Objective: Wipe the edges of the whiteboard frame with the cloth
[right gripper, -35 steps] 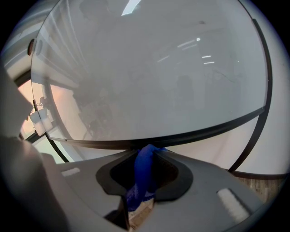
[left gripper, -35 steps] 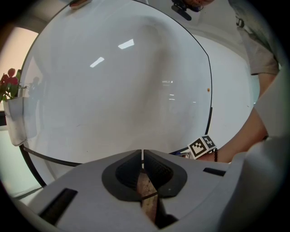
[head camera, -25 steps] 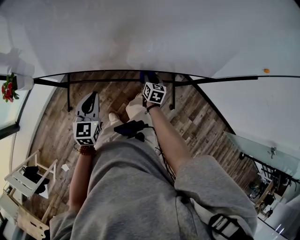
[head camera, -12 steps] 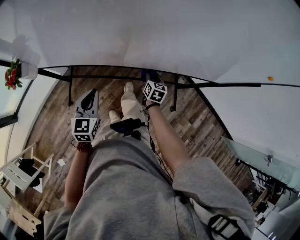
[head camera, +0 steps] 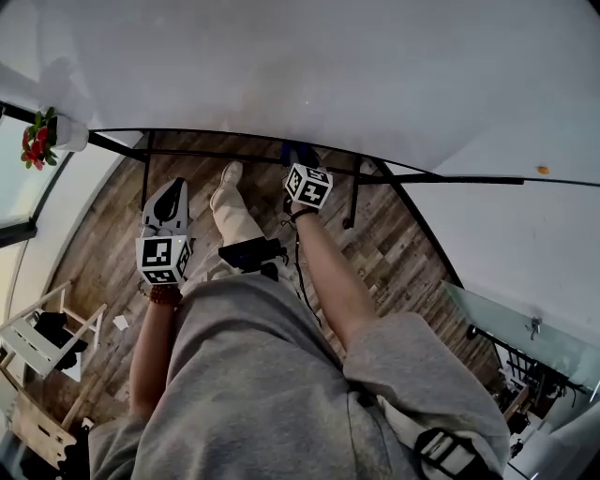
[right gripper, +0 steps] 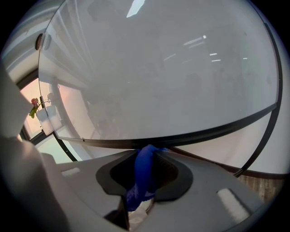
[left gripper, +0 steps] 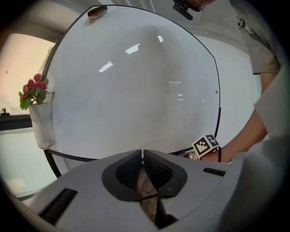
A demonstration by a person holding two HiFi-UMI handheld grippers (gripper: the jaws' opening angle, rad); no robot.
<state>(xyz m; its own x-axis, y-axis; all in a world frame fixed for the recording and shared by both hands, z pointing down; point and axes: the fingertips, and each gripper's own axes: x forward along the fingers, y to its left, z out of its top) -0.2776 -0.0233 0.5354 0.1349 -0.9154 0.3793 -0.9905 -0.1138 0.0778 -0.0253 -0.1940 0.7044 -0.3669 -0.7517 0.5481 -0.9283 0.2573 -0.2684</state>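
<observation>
The whiteboard (head camera: pixel 309 66) fills the top of the head view, with its black frame (head camera: pixel 469 178) along the lower edge. My right gripper (head camera: pixel 300 159) is shut on a blue cloth (head camera: pixel 298 152) that is pressed against that bottom edge. In the right gripper view the blue cloth (right gripper: pixel 144 174) bulges from the right gripper (right gripper: pixel 147 153), right under the frame (right gripper: pixel 204 131). My left gripper (head camera: pixel 172 191) hangs lower left, away from the board. In its own view the left gripper (left gripper: pixel 142 155) is shut with nothing in it, facing the frame (left gripper: pixel 68 155).
A white pot with red flowers (head camera: pixel 42 136) hangs at the board's left edge. An eraser (left gripper: pixel 97 12) sits at the board's top. Black stand legs (head camera: pixel 354 197) drop to the wooden floor (head camera: pixel 403 244). The person's shoe (head camera: pixel 228 175) is below the frame. A white rack (head camera: pixel 37 337) stands left.
The person's foot has stepped forward toward the board and the view has shifted a little. The right gripper stays on the bottom frame edge with the cloth. The left gripper drifted slightly left.
</observation>
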